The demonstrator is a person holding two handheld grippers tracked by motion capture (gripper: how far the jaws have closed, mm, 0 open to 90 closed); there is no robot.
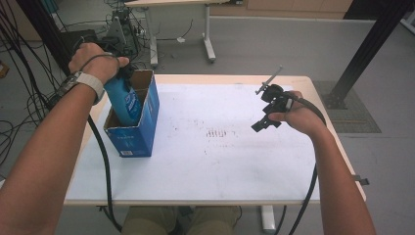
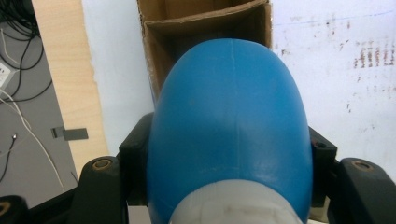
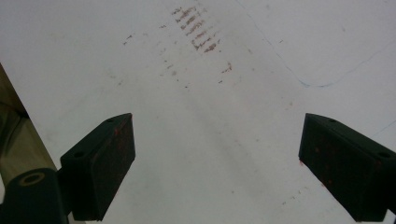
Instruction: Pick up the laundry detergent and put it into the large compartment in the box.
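Observation:
A blue bottle (image 1: 122,102) with a pale cap end stands tilted, its lower part inside an open blue cardboard box (image 1: 141,134) at the table's left. My left gripper (image 1: 120,73) is shut on the bottle's upper part, under the person's left hand. In the left gripper view the bottle (image 2: 231,116) sits between both black jaws, its far end pointing into the brown inside of the box (image 2: 205,28). My right gripper (image 1: 267,110) hovers over the right side of the table, open. The right gripper view shows its jaws (image 3: 217,158) wide apart with nothing between them.
A white sheet (image 1: 220,161) with faint reddish marks (image 1: 219,133) covers the tabletop. Cables (image 1: 24,83) and equipment lie on the floor at the left. Another table's legs (image 1: 209,44) stand behind, and a black post (image 1: 364,54) rises at the right.

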